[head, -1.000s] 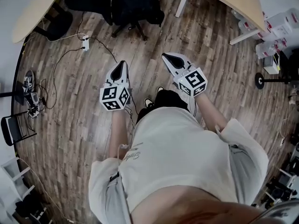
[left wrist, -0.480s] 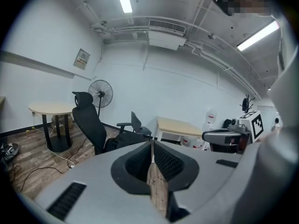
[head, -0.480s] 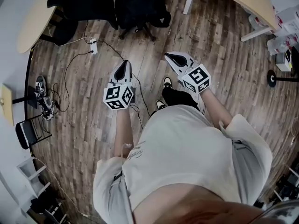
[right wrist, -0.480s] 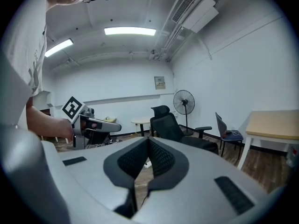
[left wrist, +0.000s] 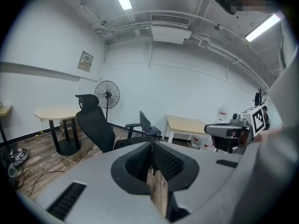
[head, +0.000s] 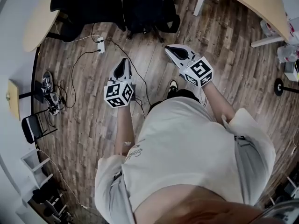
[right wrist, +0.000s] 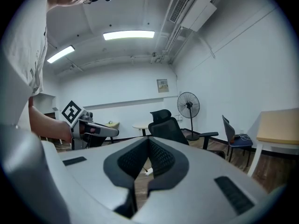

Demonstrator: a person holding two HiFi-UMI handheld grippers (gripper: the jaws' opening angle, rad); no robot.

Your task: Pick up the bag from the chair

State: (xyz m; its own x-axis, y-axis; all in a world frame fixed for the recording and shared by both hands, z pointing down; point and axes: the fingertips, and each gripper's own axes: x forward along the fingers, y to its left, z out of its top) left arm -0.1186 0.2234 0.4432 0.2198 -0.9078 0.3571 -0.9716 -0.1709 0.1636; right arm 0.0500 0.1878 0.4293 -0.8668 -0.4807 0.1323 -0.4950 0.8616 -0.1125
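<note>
Left tongs (head: 123, 64) closed; right tongs (head: 172, 51) closed

Moves on toward the far chair (head: 148, 7), nearer now. Brings left gripper (head: 123, 63) and right gripper (head: 171, 51) along, slightly farther out. Sets one shoe (head: 173, 85) ahead.

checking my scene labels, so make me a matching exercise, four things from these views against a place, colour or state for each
Things:
1. left claw
2. power strip
3. fan
4. office chair

Descriptions:
a. black, with a high back and headrest
b. white, lying on the wood floor with a cable running from it
c. jaws together, nothing between them
d. standing on a pole near the far wall

Pairs: 1-c, 2-b, 3-d, 4-a
</note>
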